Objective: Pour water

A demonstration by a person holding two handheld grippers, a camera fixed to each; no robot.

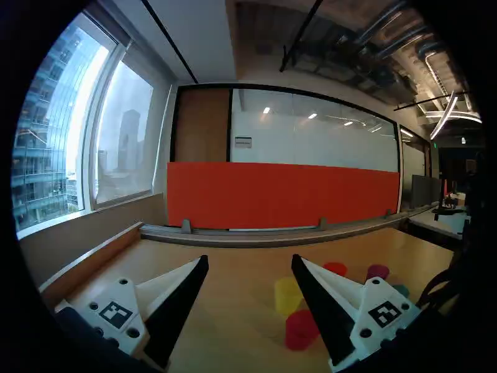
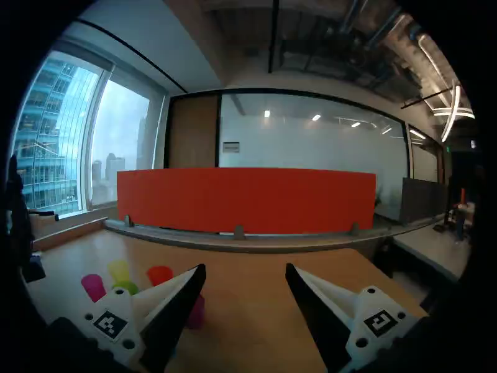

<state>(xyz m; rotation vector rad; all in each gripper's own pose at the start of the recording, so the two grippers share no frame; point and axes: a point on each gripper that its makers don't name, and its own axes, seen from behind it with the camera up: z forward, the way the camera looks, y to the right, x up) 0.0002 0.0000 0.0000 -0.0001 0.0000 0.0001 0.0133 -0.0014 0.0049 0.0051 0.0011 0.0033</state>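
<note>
Several coloured plastic cups stand on a wooden table. In the left gripper view, a yellow cup and a red cup sit just left of my right-hand finger, while an orange-red cup, a magenta cup and a teal cup show past it. My left gripper is open and holds nothing. In the right gripper view, a magenta cup, a yellow cup, a green cup and an orange-red cup stand at lower left. The right gripper is open and empty.
An orange partition on a grey rail closes the table's far edge. Windows run along the left side. A second desk stands to the right. A dark shape sits at the left edge of the right gripper view.
</note>
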